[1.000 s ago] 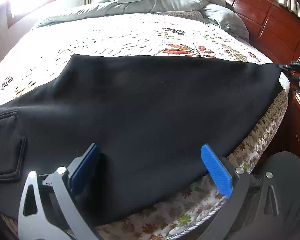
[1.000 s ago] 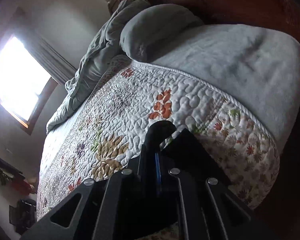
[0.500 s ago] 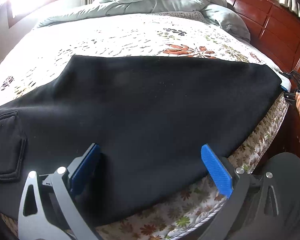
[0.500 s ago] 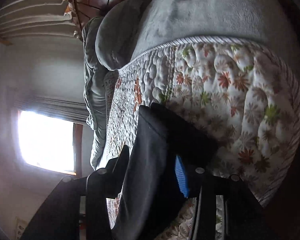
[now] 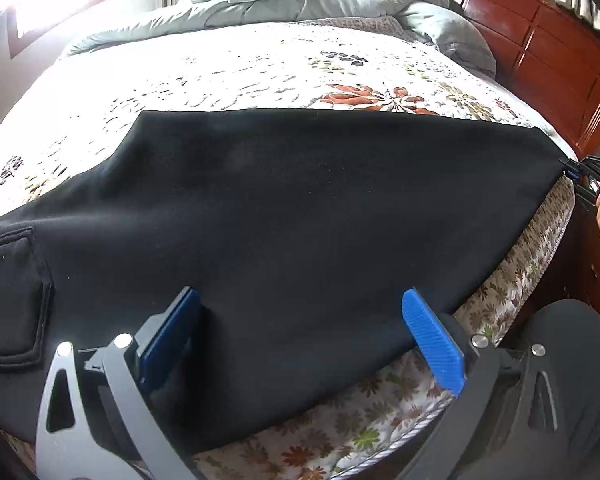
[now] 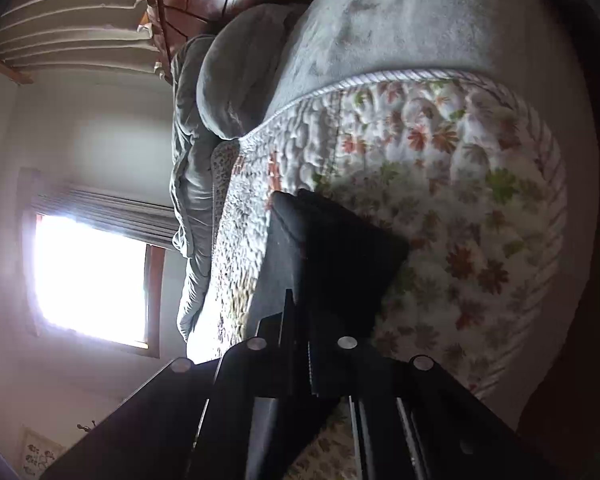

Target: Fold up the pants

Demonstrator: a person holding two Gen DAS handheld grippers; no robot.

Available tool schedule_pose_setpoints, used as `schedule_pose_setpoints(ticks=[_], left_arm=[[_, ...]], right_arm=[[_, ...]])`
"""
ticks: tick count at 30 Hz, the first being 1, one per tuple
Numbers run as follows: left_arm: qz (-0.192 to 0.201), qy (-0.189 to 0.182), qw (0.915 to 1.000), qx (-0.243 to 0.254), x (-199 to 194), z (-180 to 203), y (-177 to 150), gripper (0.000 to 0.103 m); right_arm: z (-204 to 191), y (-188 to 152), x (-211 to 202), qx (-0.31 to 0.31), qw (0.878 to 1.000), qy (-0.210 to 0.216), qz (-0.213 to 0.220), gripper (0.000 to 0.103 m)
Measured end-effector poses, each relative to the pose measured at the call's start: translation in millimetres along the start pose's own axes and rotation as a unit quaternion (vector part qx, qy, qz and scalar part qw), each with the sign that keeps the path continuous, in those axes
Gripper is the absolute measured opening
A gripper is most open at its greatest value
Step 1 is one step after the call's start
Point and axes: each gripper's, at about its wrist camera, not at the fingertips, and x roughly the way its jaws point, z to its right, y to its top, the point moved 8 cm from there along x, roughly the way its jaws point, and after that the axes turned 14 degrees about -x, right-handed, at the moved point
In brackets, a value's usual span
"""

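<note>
Black pants lie spread flat across the floral bed, with a back pocket at the far left. My left gripper is open, its blue pads wide apart over the pants' near edge, gripping nothing. My right gripper is shut on the pants' leg-end corner at the bed's right edge. It also shows in the left wrist view, small, at the far right.
The floral quilted bed has a grey duvet and pillow bunched at its head. A red wooden headboard runs along the right. A bright window is beyond the bed.
My right gripper opened around the pants' leg end, then closed on it again while rolling sideways. My left gripper has stayed still and open.
</note>
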Motion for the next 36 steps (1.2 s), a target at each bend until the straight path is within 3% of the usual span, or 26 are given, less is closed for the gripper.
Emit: schedule_pose_setpoints(ticks=[15,17,19,23,28,31,32,33,36], left_arm=[[0.0,0.001,1.0,0.001,-5,2,1,0.1],[0.023,-0.007,0.9997,0.0,-21,2,8,0.1],[0.041,-0.01,0.9991,-0.003,-33,-2,12,0.1],[0.042,0.002,0.9989,-0.019,-38,-20,14,0.1],[0.039,0.027,0.9981,-0.038,-43,-48,13,0.1],[0.031,0.048,0.9974,-0.044,-42,-69,10,0.1],[0.027,0.051,0.9973,-0.046,-41,-74,9,0.1],[0.02,0.054,0.9969,-0.053,-38,-80,6,0.1],[0.021,0.055,0.9967,-0.056,-32,-88,0,0.1]], right_arm=[[31,-4,3,-0.02,0.999,-0.018,-0.024,0.003],[31,-2,-4,-0.028,0.999,-0.019,-0.026,0.006],[23,4,-22,-0.046,0.998,-0.039,-0.014,0.013],[-11,10,-48,-0.084,0.995,-0.051,0.018,0.013],[-62,-25,-3,-0.13,0.991,0.011,-0.038,0.013],[-45,-40,24,-0.105,0.992,0.011,-0.067,0.013],[-31,-43,29,-0.089,0.993,0.005,-0.075,0.005],[-20,-43,30,-0.082,0.994,0.001,-0.075,0.0],[-1,-28,17,-0.066,0.996,0.003,-0.054,0.001]])
